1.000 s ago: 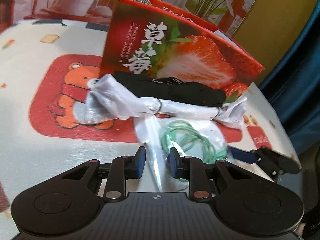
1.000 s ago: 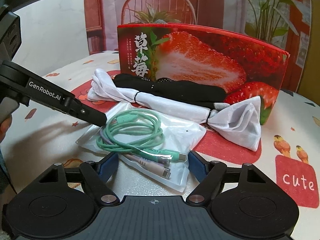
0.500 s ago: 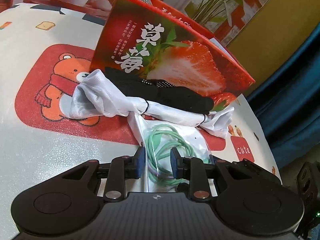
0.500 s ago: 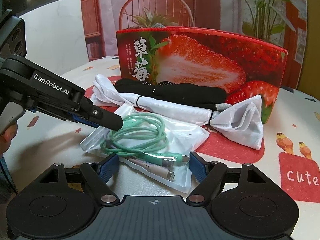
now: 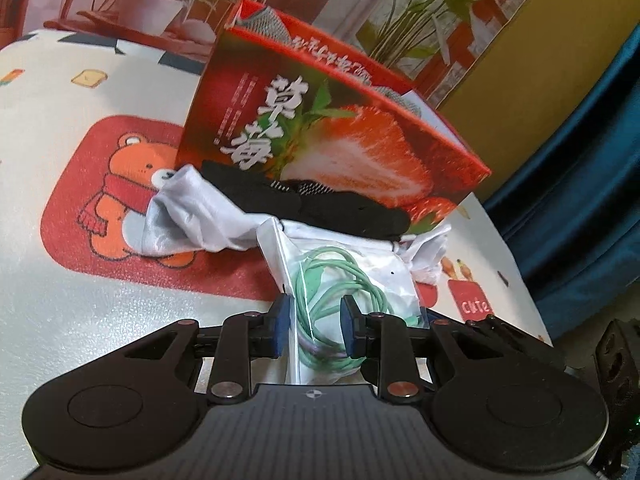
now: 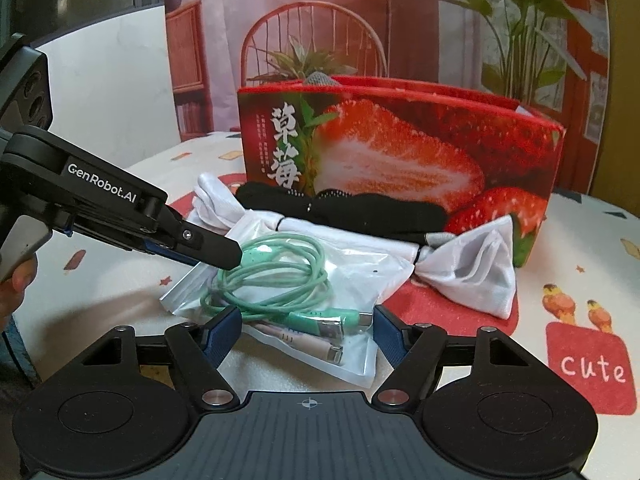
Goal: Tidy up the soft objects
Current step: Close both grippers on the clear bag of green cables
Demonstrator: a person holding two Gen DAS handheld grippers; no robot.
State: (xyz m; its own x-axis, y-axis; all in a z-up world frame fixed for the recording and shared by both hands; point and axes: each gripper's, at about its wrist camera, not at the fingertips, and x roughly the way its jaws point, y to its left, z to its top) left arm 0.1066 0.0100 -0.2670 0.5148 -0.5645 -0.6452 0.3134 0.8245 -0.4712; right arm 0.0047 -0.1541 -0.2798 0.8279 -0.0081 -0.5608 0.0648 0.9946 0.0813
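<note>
Each black hand-held gripper (image 6: 307, 322) has blue finger pads (image 6: 222, 330), silver pivot screws and white "GenRobot.AI" lettering.

You're in a home-like room: a cartoon-bear table cover (image 5: 120, 208), a strawberry box (image 6: 400, 152), a printed parlour backdrop (image 6: 320, 20).

Dim warm light, fisheye-bent edges, soft focus
</note>
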